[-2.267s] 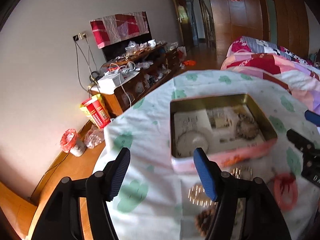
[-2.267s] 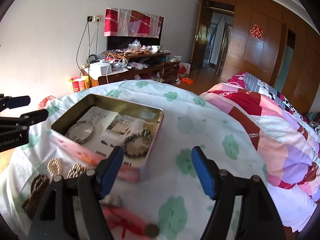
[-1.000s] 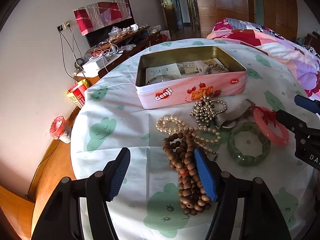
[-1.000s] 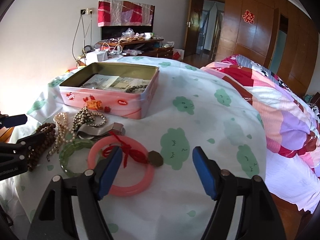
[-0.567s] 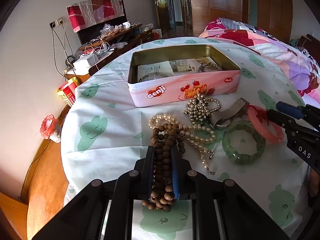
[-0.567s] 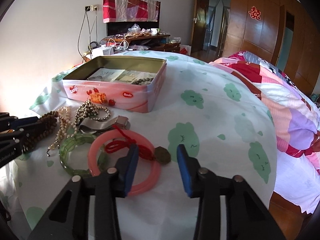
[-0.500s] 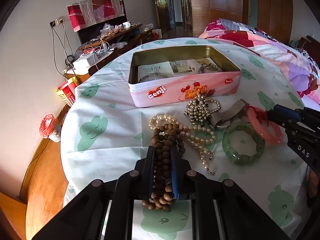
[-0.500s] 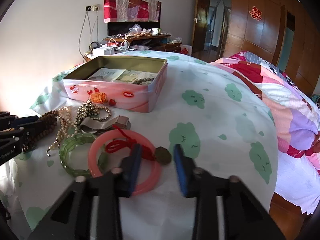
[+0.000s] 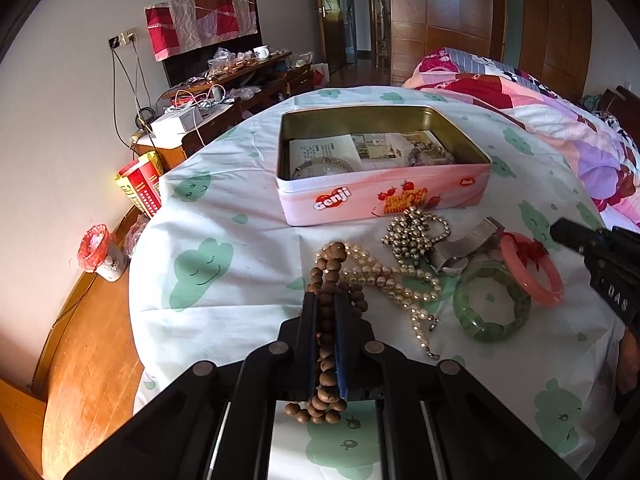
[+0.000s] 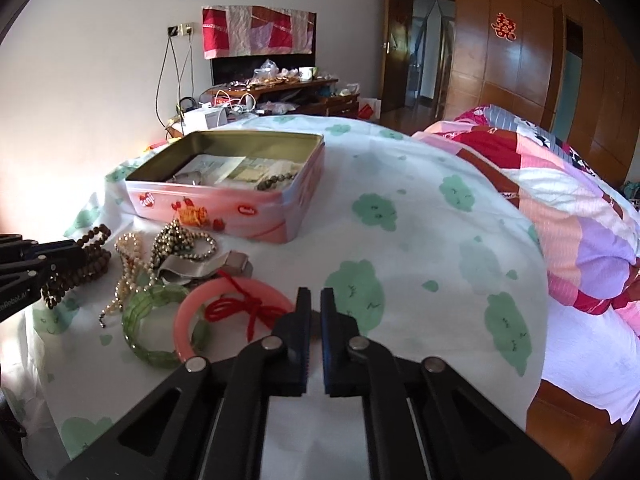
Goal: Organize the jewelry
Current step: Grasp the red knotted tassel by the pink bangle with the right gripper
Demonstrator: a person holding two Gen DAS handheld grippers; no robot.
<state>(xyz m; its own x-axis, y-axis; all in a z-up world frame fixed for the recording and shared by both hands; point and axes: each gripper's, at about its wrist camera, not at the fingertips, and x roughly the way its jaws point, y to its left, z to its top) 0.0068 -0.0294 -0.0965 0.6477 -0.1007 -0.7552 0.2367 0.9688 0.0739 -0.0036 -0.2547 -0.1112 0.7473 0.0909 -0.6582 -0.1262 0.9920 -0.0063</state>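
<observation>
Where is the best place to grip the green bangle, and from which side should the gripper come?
Probably the bare near rim of the green bangle, from above, one finger inside the ring and one outside. It lies flat and open in the middle. Its far rim crowds the pink bangle, the metal band and the pearls.

We are seeing bright daylight washing over the white cloth (image 9: 240,312), glaring at the left edge of the right wrist view. Fisheye distortion is bending the wall (image 10: 80,80) and blackening the corners. Both pictures are staying sharp.
</observation>
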